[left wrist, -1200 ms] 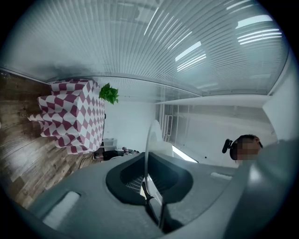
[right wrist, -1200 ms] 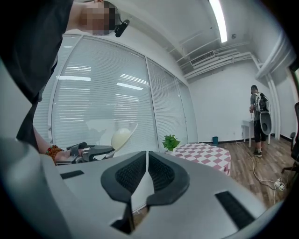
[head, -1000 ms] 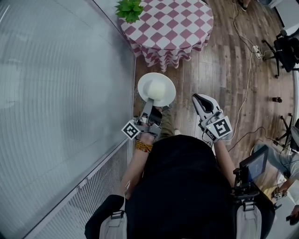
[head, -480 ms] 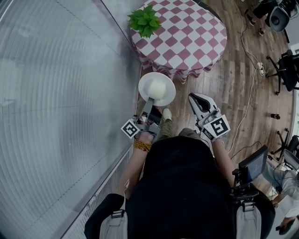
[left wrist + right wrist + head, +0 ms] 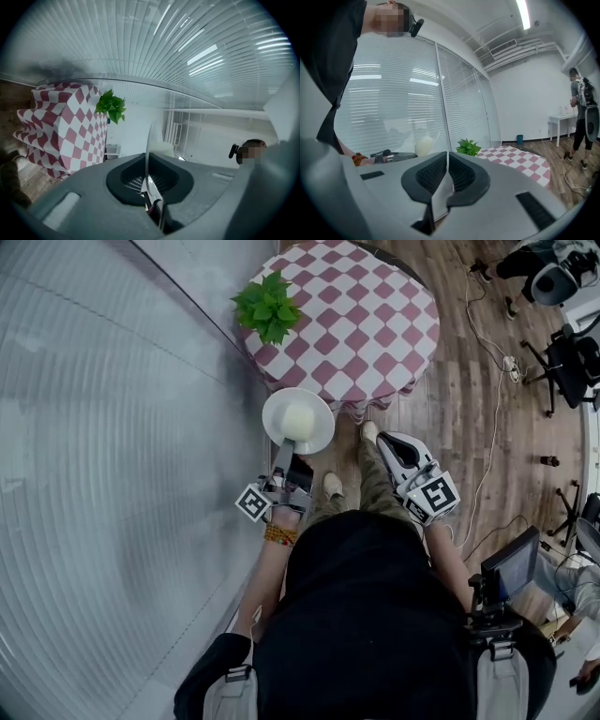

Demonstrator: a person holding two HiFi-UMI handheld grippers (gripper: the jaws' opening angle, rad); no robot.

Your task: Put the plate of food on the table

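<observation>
Plate of food (image 5: 317, 435) hung from your left gripper (image 5: 283, 456), jaws pinched on the near rim, white mound (image 5: 298, 418) centred, out over the wood floor (image 5: 450, 409) just short of the checked table (image 5: 375, 324). Your right gripper (image 5: 392, 442) was closed on nothing, off to the side. The risk, as I judged it: one thin rim grip, so any tilt could slide the food or twist the plate loose, and the potted plant (image 5: 267, 306) stood near that edge, easy to clip
</observation>
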